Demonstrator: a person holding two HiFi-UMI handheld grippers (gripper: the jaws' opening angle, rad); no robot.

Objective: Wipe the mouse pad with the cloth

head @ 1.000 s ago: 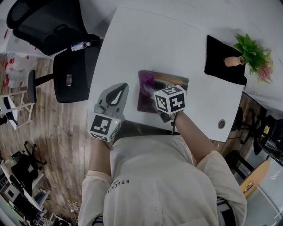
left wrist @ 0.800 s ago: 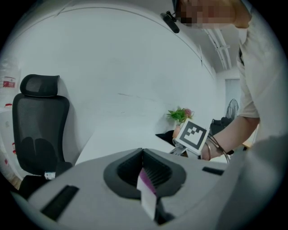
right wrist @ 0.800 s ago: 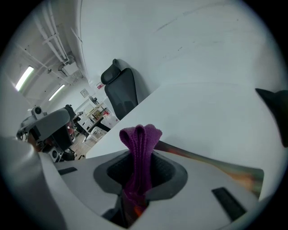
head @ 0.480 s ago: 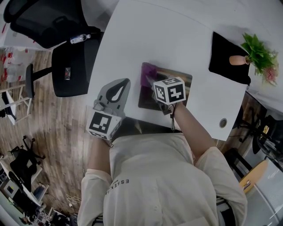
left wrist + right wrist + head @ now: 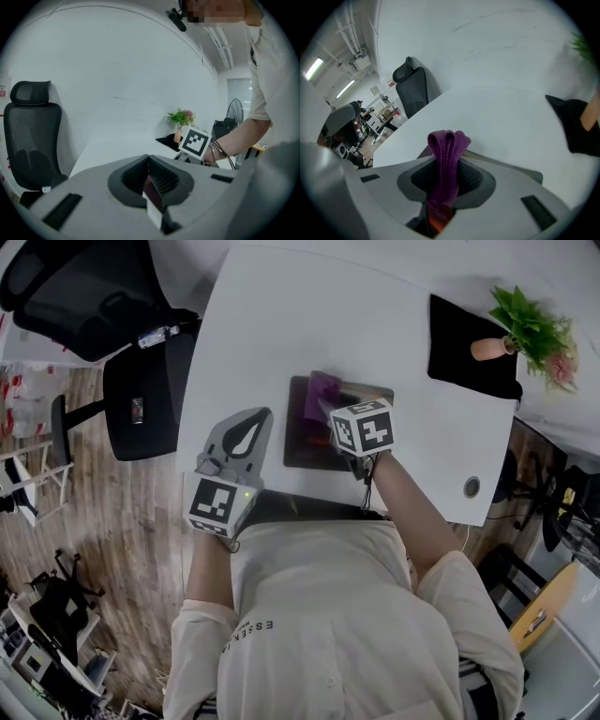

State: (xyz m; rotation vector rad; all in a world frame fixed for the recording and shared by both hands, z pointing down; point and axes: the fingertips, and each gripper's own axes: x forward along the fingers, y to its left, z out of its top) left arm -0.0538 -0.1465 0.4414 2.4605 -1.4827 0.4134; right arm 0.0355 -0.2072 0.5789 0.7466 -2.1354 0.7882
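Item list, left to right, seen from the head view

1. Office chair [image 5: 80, 292], black, high mesh back, on wood floor [image 5: 103, 521] left of the desk; a small bottle [image 5: 156, 336] lies on it
2. Second black seat [image 5: 141, 395], just beside the desk's left edge
3. Left tongs [image 5: 255, 423], grey, with marker cube, over the near left part of the desk; tips pressed together, nothing between them; beside the mouse pad but apart from it
4. Desk [image 5: 309, 315], white, rounded corners, mostly bare
5. Mouse pad [image 5: 302, 448], dark, rectangular, flat on the desk near the front edge
6. Cloth [image 5: 322, 394], purple, knitted, folded into a loop; over the far left part of the mouse pad, its loop end sticking out past the tips that hold it
7. Right tongs [image 5: 446, 177], grey, with marker cube, above the mouse pad; pinching the cloth
8. Round cable hole [image 5: 472, 487], near right part of the desk
9. Black mat [image 5: 464, 348], far right part of the desk
10. Potted plant [image 5: 530, 324], green leaves with pink flowers, at the black mat's right end
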